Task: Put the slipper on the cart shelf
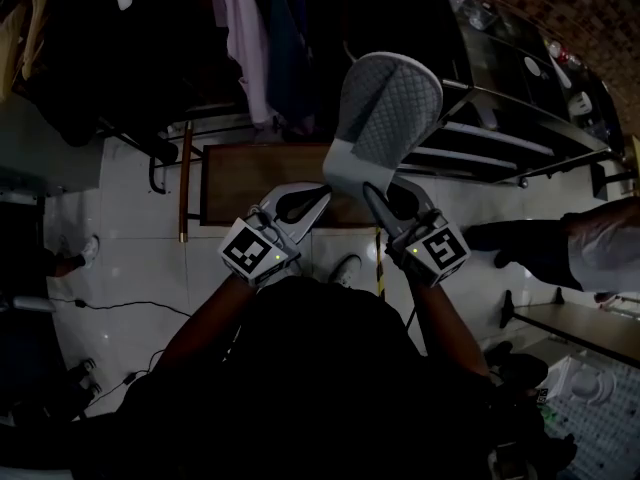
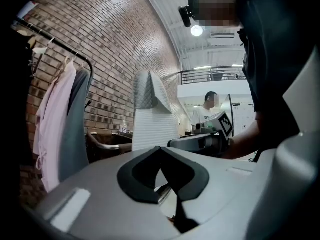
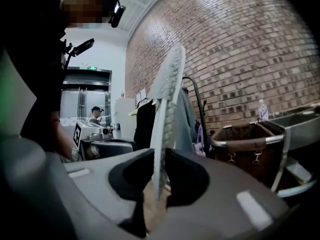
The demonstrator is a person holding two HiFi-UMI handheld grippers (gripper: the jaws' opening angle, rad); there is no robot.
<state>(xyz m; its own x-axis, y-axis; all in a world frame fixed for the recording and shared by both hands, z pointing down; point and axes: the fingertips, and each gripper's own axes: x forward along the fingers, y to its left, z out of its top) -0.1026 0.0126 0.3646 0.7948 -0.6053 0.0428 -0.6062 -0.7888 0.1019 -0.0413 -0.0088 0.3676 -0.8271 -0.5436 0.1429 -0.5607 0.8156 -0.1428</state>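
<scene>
In the head view the slipper (image 1: 385,108) stands upright in the middle of the frame, sole toward the camera. Its lower end is pinched by the right gripper (image 1: 385,196), while the left gripper (image 1: 312,196) sits just beside it at lower left, not touching it. The cart (image 1: 490,128) runs along the upper right, its shelves showing as stacked metal rails with dark gaps between them. A brown hamper (image 1: 250,178) lies below the slipper at centre left, and a sleeve (image 1: 600,243) reaches in at the right edge. To do the step well, I judge the slipper should swing toward the upper right, tip flat before it reaches a rail, and slide in sole down. The room on that side looks narrow, with the sleeve near the path. In the left gripper view the left gripper (image 2: 160,151) has its pads closed together with nothing between them. The slipper (image 2: 150,119) rises beyond it at centre, the right gripper (image 2: 200,141) is to its right, and hung clothes (image 2: 60,124) fill the left. In the right gripper view the right gripper (image 3: 160,159) is clamped on the slipper (image 3: 167,99), seen edge-on and running up the middle of the frame. The grip takes only the lower end, so a slow tilt should keep it from twisting out. The hamper (image 3: 250,139) sits at right, with a metal edge of the cart (image 3: 300,121) past it at the far right. That rim is what the toe must clear.
</scene>
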